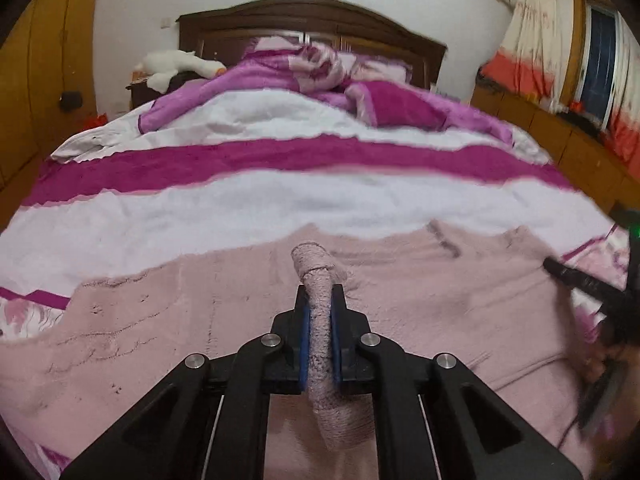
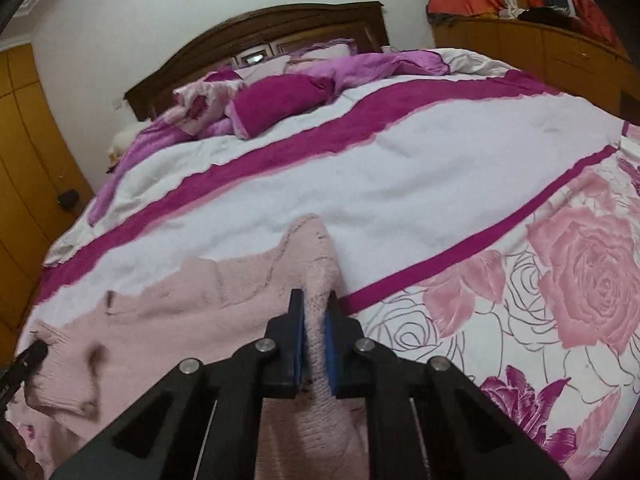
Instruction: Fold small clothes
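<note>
A pale pink fuzzy sweater (image 1: 400,300) lies spread across the near end of a bed (image 1: 280,204), over a quilt striped in white and magenta (image 1: 256,160). A raised ridge of the sweater's fabric is pinched between the blue pads of the left gripper (image 1: 320,300), whose jaws are clenched tight on the knit; the fold stands up ahead of the fingertips and runs back between the black arms. In the right wrist view the right gripper (image 2: 314,308) is likewise clamped on a fold of the same sweater (image 2: 200,300), at the garment's edge just beside a thin magenta stripe and a panel of large pink roses (image 2: 580,272) printed on the bedding. The tip of the right gripper's black finger shows at the right edge of the left wrist view, resting over the sweater, and a black fingertip of the left gripper enters at the lower left of the right wrist view. Farther up the bed a rumpled purple and magenta blanket (image 1: 320,92) is heaped with pillows against a dark wooden headboard (image 1: 312,16). A white plush toy (image 1: 180,64) sits to the bed's left beside the headboard. Orange-and-cream curtains (image 1: 532,40) hang at the window on the right, above yellow wooden cabinets (image 1: 560,140).
</note>
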